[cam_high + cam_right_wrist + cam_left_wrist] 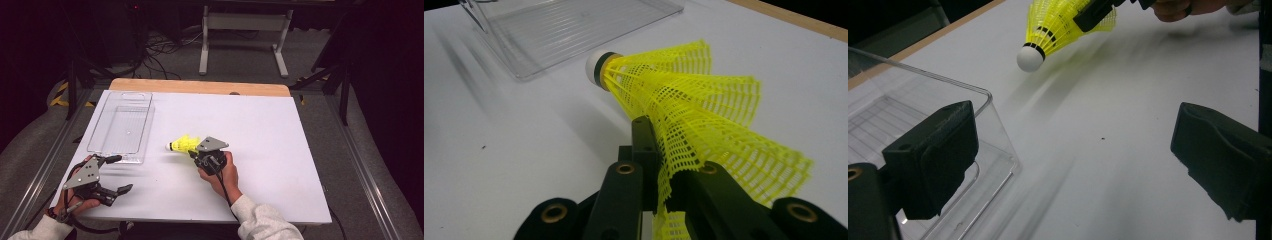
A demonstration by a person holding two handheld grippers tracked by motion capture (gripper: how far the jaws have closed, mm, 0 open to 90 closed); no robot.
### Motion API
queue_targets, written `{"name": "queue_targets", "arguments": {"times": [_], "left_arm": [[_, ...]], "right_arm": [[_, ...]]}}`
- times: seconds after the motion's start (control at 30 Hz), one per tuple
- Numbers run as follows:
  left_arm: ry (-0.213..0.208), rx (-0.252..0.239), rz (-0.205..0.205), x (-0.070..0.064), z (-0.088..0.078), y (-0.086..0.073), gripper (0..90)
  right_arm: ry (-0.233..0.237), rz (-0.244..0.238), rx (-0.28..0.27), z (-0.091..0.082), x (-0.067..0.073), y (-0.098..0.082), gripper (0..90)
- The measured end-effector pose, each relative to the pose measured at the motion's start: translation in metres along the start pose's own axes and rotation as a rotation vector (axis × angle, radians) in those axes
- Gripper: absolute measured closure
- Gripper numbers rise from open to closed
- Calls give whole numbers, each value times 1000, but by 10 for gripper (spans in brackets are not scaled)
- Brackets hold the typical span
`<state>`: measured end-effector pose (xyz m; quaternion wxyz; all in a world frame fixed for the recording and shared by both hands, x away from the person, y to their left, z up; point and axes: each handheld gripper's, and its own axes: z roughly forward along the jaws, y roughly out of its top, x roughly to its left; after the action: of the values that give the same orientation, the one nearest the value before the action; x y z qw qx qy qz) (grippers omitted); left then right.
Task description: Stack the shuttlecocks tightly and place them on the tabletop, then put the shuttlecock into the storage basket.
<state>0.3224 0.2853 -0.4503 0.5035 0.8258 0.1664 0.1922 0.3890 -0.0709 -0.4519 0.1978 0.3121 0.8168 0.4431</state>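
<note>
Nearest us, our left gripper (121, 173) rests with jaws spread beside the clear tray (121, 127), while our right gripper (196, 154) clamps the yellow shuttlecock's (184, 144) skirt.

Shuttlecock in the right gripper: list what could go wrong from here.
1. The right gripper pinches only the thin mesh skirt of the shuttlecock, which already looks creased; it may deform or slip out.
2. The clear tray has raised walls; the cork tip could catch the rim on the way in.
</note>
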Motion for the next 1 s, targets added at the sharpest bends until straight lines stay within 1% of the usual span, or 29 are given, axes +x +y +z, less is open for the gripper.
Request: {"name": "queue_targets", "arguments": {"times": [0.2, 0.33, 0.67, 0.77, 0.83, 1.0], "left_arm": [[4, -2, -7, 0, -1, -1, 59], [5, -1, -7, 0, -2, -2, 60], [6, -4, -14, 0, -4, -2, 59], [9, -1, -9, 0, -4, -2, 60], [9, -6, -11, 0, -5, -2, 59], [8, -9, -12, 2, -2, 0, 59]], "right_arm": [[7, -3, -2, -1, 0, 1, 878], [18, 8, -10, -3, -2, 3, 879], [20, -7, -9, -3, -2, 4, 880], [23, -8, -11, -4, -1, 5, 880], [22, -19, -17, -6, -1, 6, 880], [28, -12, -24, -9, -2, 7, 880]]}}
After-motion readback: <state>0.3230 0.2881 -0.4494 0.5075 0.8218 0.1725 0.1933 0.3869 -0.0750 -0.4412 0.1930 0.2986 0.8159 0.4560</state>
